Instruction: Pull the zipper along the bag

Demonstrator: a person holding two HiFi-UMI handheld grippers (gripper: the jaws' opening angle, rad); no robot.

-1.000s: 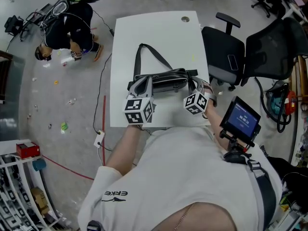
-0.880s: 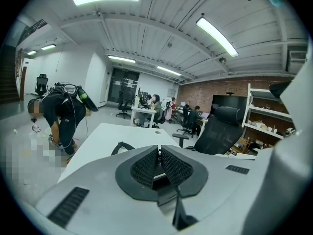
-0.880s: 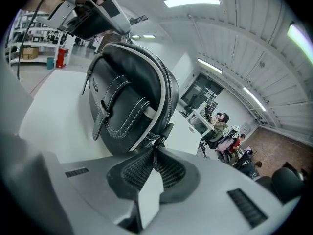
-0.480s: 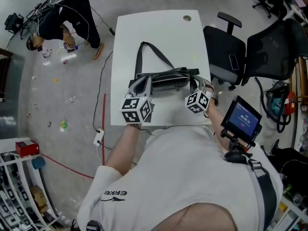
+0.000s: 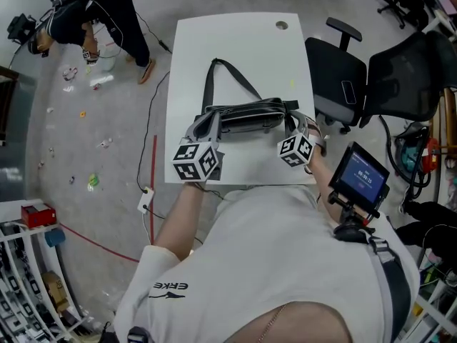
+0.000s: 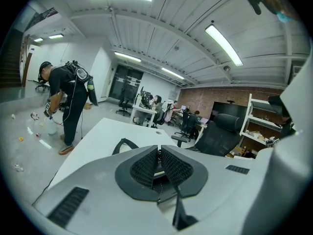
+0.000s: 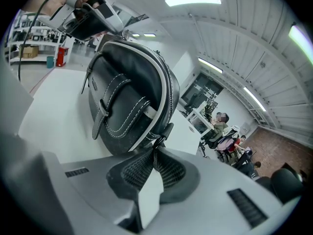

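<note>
A black leather bag point(image 5: 244, 118) with white stitching stands on the white table point(image 5: 243, 48), its strap point(image 5: 218, 77) looped toward the far side. My left gripper point(image 5: 205, 126) is at the bag's left end. Its pads point(image 6: 168, 163) are shut on a thin piece with small metal links, apparently the zipper pull; the bag body is hidden under the jaws there. My right gripper point(image 5: 293, 125) is at the bag's right end, shut on a black tab point(image 7: 165, 130) at that end. The right gripper view shows the bag point(image 7: 129, 94) upright and the left gripper point(image 7: 90, 16) at its far top.
Two black office chairs point(image 5: 337, 77) point(image 5: 403, 70) stand just right of the table. A small screen point(image 5: 359, 178) hangs at the person's right side. A person point(image 5: 93, 13) bends over on the floor at the far left, among cables and small litter.
My left gripper's marker cube has shifted slightly left and rolled a little. The right gripper and bag stay put. The person on the floor has moved farther away.
</note>
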